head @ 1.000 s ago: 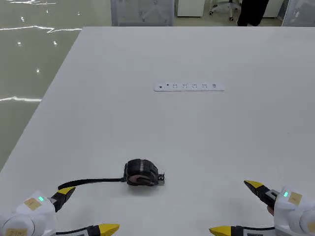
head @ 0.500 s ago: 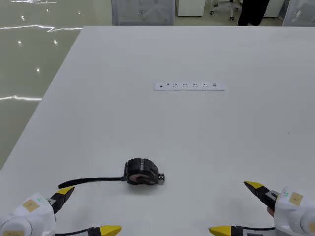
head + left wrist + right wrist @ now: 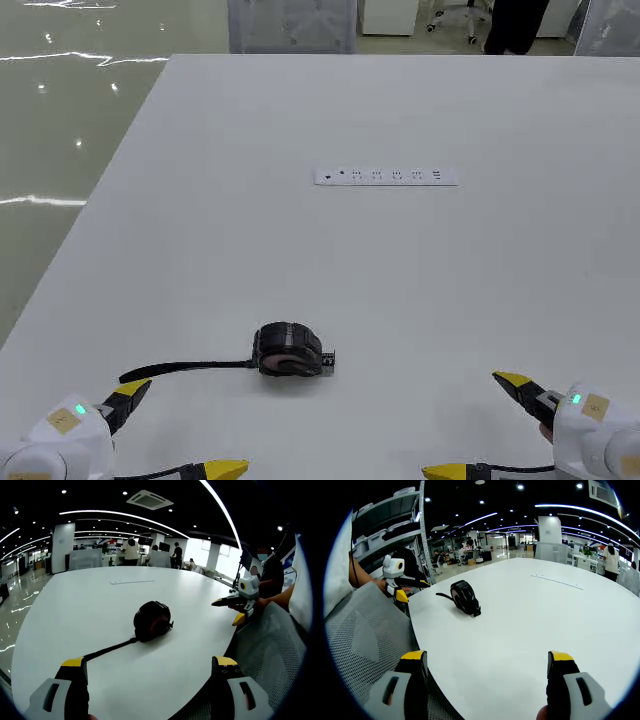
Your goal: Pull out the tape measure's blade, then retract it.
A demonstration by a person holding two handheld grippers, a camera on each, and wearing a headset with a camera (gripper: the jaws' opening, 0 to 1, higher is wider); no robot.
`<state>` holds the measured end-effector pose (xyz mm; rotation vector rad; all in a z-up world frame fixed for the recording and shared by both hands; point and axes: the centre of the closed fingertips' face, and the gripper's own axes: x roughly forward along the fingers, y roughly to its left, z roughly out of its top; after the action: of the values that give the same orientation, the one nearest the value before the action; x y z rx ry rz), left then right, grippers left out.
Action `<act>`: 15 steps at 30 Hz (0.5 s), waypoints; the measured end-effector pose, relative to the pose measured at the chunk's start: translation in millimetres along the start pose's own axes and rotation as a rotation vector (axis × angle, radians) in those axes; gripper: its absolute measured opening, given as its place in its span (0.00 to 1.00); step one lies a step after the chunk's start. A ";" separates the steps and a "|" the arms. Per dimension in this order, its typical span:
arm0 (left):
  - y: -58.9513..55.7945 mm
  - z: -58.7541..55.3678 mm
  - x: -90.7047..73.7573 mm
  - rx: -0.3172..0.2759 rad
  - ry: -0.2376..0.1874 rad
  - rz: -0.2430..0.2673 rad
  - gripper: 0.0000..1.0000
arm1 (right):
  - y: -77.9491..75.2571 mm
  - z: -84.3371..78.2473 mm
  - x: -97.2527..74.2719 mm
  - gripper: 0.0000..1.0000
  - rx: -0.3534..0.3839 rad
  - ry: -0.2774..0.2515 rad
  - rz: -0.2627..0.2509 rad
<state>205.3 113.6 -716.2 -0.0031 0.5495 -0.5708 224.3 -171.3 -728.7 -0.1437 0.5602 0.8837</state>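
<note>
Tape measure [image 3: 289, 351] sits on the white bench [image 3: 400, 270] nr the near edge, left of centre. It lies between the 2 claws and is closer to the left one. Case is black w/ a reddish-brown round side face and looks upright on its base. Blade is in, w/ just the end hook [image 3: 328, 359] showing at the case mouth on the side toward the right claw. A thin black wrist strap [image 3: 185, 369] runs from the other side of the case across the bench toward the left claw. Its end is just beside that claw's far jaw tip; can't tell if touching.

Left claw [image 3: 180, 426] is at bottom left of the head view, jaws spread wide, nothing between them, yellow tips apart over the bench edge. Its own view has the tape measure dead ahead, centred between the jaws but not w/in them.

Right claw [image 3: 478, 424] is at bottom right, also spread wide and empty, well apart from the tape measure. In its view the case is ahead and off to the left.

A white power strip [image 3: 386, 176] lies flat further up the bench, well apart from everything else. Grey mesh chair back [image 3: 270, 650] is close behind the bench edge in both gripper views. Glossy floor [image 3: 60, 120] is left of the bench. Storage rack [image 3: 395, 525] and people are in the bkgd.
</note>
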 end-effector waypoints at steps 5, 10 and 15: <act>-1.5 -1.5 0.9 -0.001 0.005 -0.001 1.00 | -0.2 -1.1 0.2 0.95 -0.003 0.004 -0.001; -1.5 -2.8 2.2 -0.005 0.008 -0.003 1.00 | 0.1 -1.7 0.6 0.95 -0.011 0.011 0.002; -2.1 -1.9 2.2 -0.003 0.009 -0.006 1.00 | -0.5 -1.5 0.5 0.95 -0.014 0.011 0.001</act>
<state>204.8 111.0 -718.6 -0.0048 0.5590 -0.5756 224.3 -171.8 -730.3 -0.1605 0.5647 0.8885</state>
